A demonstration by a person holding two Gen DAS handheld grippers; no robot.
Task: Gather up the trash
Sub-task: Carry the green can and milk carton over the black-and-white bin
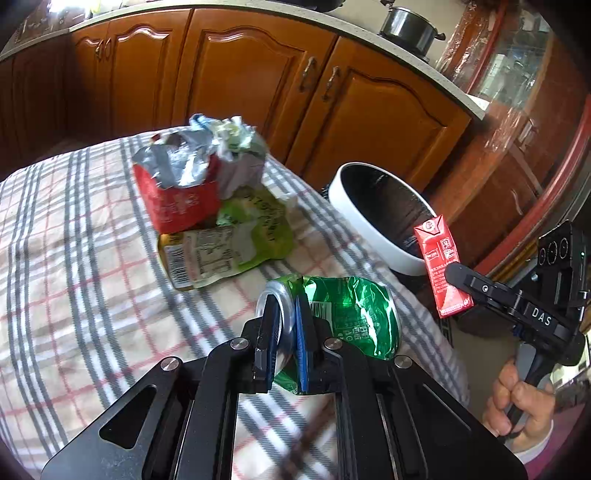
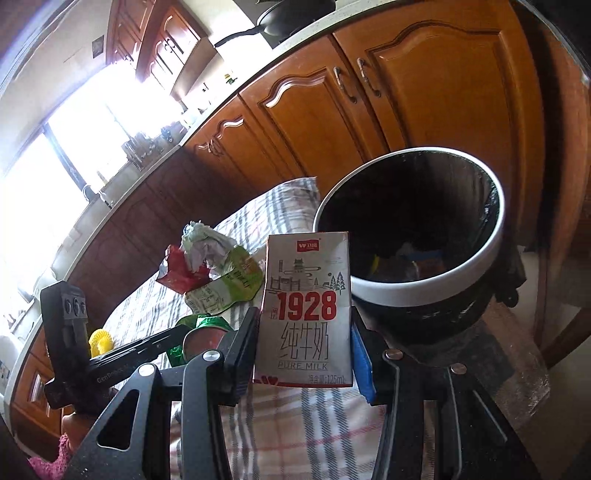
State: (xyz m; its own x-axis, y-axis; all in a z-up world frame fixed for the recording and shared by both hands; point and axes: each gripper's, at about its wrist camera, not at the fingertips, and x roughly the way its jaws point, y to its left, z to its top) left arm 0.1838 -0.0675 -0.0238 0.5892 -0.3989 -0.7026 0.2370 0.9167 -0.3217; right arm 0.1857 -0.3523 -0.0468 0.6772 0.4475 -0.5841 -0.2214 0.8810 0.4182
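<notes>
My left gripper [image 1: 284, 332] is shut on the rim end of a crushed green can [image 1: 343, 314], just above the checked tablecloth [image 1: 74, 258]. My right gripper [image 2: 304, 354] is shut on a small red-and-white milk carton [image 2: 306, 314], held upright in front of the trash bin [image 2: 406, 291]. In the left wrist view the carton [image 1: 441, 266] hangs beside the bin [image 1: 354, 218], off the table's right edge. A red torn packet [image 1: 173, 199], crumpled wrappers [image 1: 232, 144] and a green pouch [image 1: 221, 247] lie piled on the cloth.
The bin has a white rim and a black liner with some trash inside. Wooden kitchen cabinets [image 1: 240, 85] stand behind the table. A pot [image 1: 408, 27] sits on the counter. A yellow object [image 2: 99, 341] lies at the table's left in the right wrist view.
</notes>
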